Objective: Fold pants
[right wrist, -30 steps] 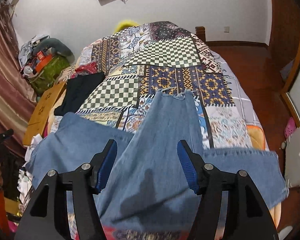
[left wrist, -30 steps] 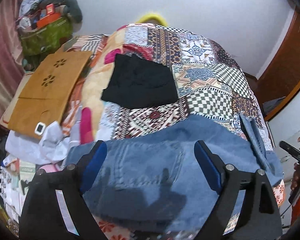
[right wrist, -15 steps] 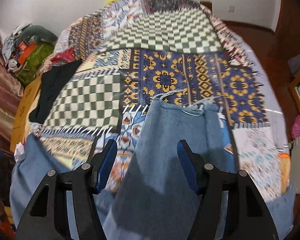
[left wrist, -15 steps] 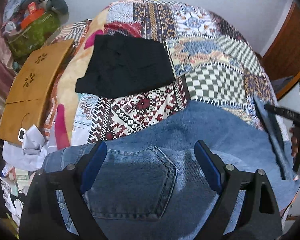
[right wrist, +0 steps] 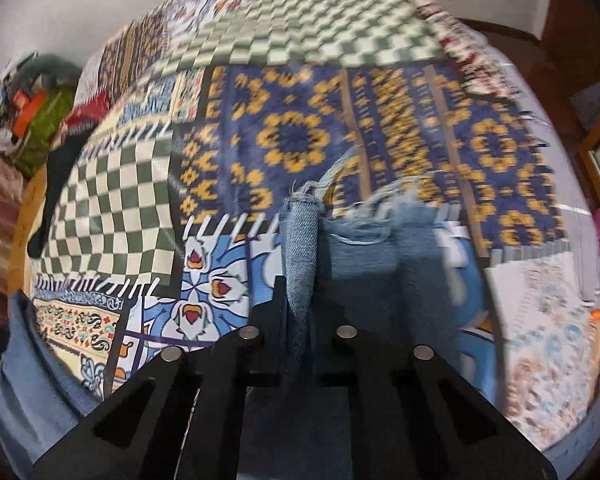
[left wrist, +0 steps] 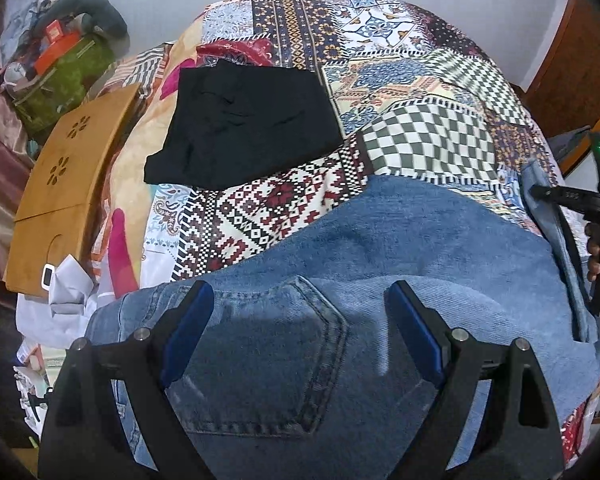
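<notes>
Blue denim jeans (left wrist: 400, 248) lie on a patchwork bedspread (left wrist: 428, 136), back pocket up. My left gripper (left wrist: 300, 320) is open and hovers over the waist and back pocket. In the right wrist view my right gripper (right wrist: 300, 300) is shut on a pinched fold of the jeans leg (right wrist: 300, 240) near its frayed hem (right wrist: 364, 208). The right gripper with the hand on it also shows at the right edge of the left wrist view (left wrist: 568, 196), holding the leg end up.
Folded black pants (left wrist: 244, 136) lie farther up the bed. A wooden lap table (left wrist: 68, 192) leans at the bed's left side beside papers and a green bag (left wrist: 64, 76). A wooden door stands at the right.
My right gripper has moved forward down the leg to the hem and closed on a fold of denim. My left gripper has dropped closer over the waist, still open.
</notes>
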`<control>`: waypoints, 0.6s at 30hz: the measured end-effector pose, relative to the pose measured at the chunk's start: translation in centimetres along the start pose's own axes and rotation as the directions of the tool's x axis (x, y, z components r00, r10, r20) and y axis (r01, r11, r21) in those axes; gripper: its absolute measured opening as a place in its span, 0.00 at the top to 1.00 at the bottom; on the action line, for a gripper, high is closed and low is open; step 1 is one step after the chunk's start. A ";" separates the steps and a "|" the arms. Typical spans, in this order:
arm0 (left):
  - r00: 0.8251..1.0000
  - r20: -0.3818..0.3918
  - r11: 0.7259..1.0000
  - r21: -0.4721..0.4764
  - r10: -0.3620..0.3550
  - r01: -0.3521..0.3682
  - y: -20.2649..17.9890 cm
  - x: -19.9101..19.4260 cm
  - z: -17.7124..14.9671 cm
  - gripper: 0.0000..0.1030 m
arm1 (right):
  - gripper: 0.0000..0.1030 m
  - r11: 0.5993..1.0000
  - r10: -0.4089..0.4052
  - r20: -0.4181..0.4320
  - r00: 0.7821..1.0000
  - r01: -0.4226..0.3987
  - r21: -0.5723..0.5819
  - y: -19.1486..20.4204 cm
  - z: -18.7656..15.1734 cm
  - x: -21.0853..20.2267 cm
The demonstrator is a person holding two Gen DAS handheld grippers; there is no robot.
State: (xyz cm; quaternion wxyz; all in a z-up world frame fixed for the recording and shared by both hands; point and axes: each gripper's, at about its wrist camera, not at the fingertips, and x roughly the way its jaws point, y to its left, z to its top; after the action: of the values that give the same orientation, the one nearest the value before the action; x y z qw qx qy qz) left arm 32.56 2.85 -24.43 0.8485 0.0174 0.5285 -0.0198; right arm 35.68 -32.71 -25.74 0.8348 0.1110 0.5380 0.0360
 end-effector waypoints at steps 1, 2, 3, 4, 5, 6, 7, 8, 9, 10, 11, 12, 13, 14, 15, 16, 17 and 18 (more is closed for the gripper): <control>1.000 0.000 1.000 0.003 -0.010 0.010 -0.2 -0.3 0.0 0.13 | 0.95 1.000 0.004 0.025 1.000 -0.004 0.002 -0.4 0.0 -1.2; 1.000 0.001 1.000 0.006 -0.017 0.017 -0.4 -0.6 -0.1 0.13 | 0.95 1.000 0.008 0.049 0.999 -0.008 0.006 -0.9 0.0 -2.5; 1.000 0.004 1.000 0.010 -0.023 0.023 -0.7 -0.9 -0.1 0.13 | 0.95 1.000 0.010 0.088 0.996 -0.010 0.009 -1.6 -0.1 -4.6; 0.999 0.005 0.999 0.012 -0.032 0.032 -1.0 -1.1 0.0 0.13 | 0.95 1.000 0.009 0.111 0.994 -0.010 0.008 -2.0 0.0 -5.9; 0.999 0.007 0.999 0.010 -0.048 0.048 -1.4 -1.3 0.0 0.13 | 0.95 1.000 0.003 0.147 0.989 -0.004 0.006 -2.6 -0.1 -7.9; 0.997 0.006 0.997 0.005 -0.071 0.071 -2.0 -1.5 0.2 0.13 | 0.95 1.000 -0.001 0.188 0.982 0.000 0.009 -3.2 -0.1 -10.0; 0.996 0.004 0.996 0.002 -0.084 0.084 -2.6 -1.5 0.4 0.13 | 0.95 1.000 -0.001 0.230 0.973 -0.002 0.014 -4.0 -0.3 -12.2; 0.995 0.000 0.995 0.005 -0.096 0.096 -3.4 -1.6 0.6 0.13 | 0.95 1.000 -0.003 0.271 0.963 -0.003 0.021 -4.8 -0.6 -14.8; 0.995 -0.002 0.995 0.010 -0.103 0.103 -3.9 -1.6 0.7 0.13 | 0.96 1.000 -0.007 0.299 0.954 -0.001 0.027 -5.3 -0.4 -16.4; 0.993 -0.004 0.993 0.023 -0.116 0.116 -5.0 -1.7 0.9 0.13 | 0.96 0.999 -0.013 0.329 0.944 0.002 0.033 -5.8 -0.5 -18.3; 0.992 -0.008 0.991 0.039 -0.126 0.126 -6.1 -1.7 1.0 0.13 | 0.96 0.999 -0.021 0.362 0.932 0.009 0.036 -6.7 -0.8 -20.5; 0.991 -0.015 0.989 0.057 -0.134 0.134 -7.2 -1.8 1.1 0.13 | 0.96 0.999 -0.038 0.395 0.918 0.023 0.041 -7.3 -1.1 -22.5; 0.990 -0.024 0.986 0.081 -0.142 0.143 -8.4 -1.8 1.0 0.13 | 0.96 0.998 -0.055 0.425 0.904 0.038 0.048 -8.0 -1.4 -24.2; 0.988 -0.036 0.982 0.108 -0.151 0.154 -9.7 -1.8 0.8 0.13 | 0.96 0.997 -0.068 0.450 0.891 0.050 0.053 -8.8 -1.7 -25.7; 0.987 -0.046 0.979 0.127 -0.157 0.162 -10.6 -1.8 0.7 0.13 | 0.96 0.996 -0.085 0.471 0.878 0.060 0.066 -9.7 -2.1 -27.3; 0.984 -0.065 0.972 0.153 -0.168 0.176 -12.0 -1.8 0.3 0.13 | 0.96 0.994 -0.097 0.488 0.867 0.062 0.088 -10.8 -2.6 -28.6; 0.982 -0.077 0.969 0.165 -0.175 0.186 -12.7 -1.8 0.0 0.13 | 0.96 0.993 -0.099 0.495 0.863 0.054 0.104 -11.4 -3.0 -29.1; 0.979 -0.093 0.964 0.182 -0.180 0.195 -13.9 -1.7 -0.4 0.13 | 0.96 0.992 -0.090 0.496 0.864 0.033 0.122 -12.7 -3.7 -29.9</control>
State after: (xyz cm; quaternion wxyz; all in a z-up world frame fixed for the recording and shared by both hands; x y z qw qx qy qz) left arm 30.77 -10.97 -23.21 0.8168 0.0491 0.5550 -0.1498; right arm 19.10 -49.88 -3.44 0.9390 0.1447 0.3078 -0.0501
